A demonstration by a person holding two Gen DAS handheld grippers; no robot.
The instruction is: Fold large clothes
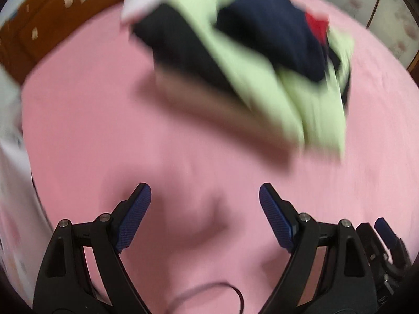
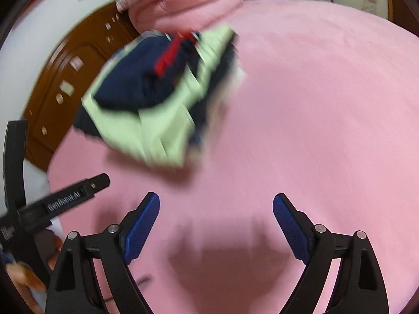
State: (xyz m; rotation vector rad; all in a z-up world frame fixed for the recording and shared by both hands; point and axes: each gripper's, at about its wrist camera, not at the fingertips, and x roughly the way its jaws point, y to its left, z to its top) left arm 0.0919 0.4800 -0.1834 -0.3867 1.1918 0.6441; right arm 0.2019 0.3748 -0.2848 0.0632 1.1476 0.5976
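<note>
Both grippers hang empty over the pink bed sheet [image 2: 314,104], each with its jaws spread wide apart and nothing between the pads: the left gripper [image 1: 205,219] and the right gripper [image 2: 216,226] sit side by side near the bed's near edge. The pile of clothes [image 1: 262,60], pale green and navy with a bit of red, lies toward the far edge by the wooden headboard [image 1: 39,26], well apart from both. Blur makes it hard to tell one garment from the next. This looks like the reaching step; next, a single large garment must be picked out, pinched at an edge and drawn onto bare sheet
</note>
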